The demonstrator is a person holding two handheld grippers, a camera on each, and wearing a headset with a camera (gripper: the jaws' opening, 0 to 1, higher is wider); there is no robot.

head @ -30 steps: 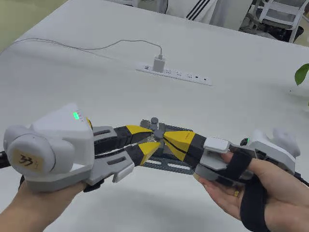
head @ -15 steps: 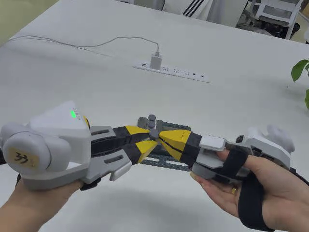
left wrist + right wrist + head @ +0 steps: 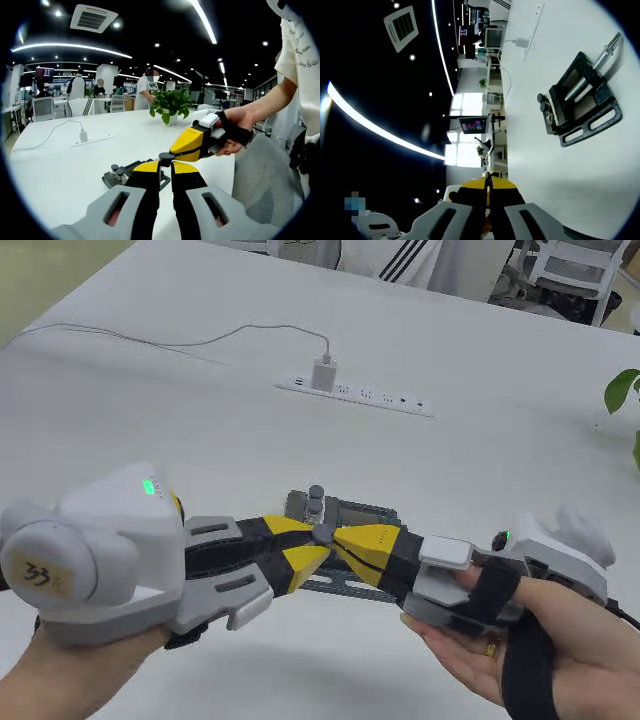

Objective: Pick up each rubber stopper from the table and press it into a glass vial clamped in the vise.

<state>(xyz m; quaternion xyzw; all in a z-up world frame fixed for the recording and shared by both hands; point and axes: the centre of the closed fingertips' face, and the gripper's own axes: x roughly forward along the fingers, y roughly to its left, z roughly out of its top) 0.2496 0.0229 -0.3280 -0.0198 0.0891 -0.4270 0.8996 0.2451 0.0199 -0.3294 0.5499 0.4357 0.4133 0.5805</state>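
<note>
Stopper (image 3: 323, 532), seemingly, between left gripper (image 3: 318, 540), right gripper (image 3: 340, 537)

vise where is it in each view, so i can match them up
Head view: vise at centre, just behind where the yellow jaws meet.
Left gripper view: vise lower left of centre, left of the jaws.
Right gripper view: vise upper right.
Shared landmark: white power strip beyond it.
</note>
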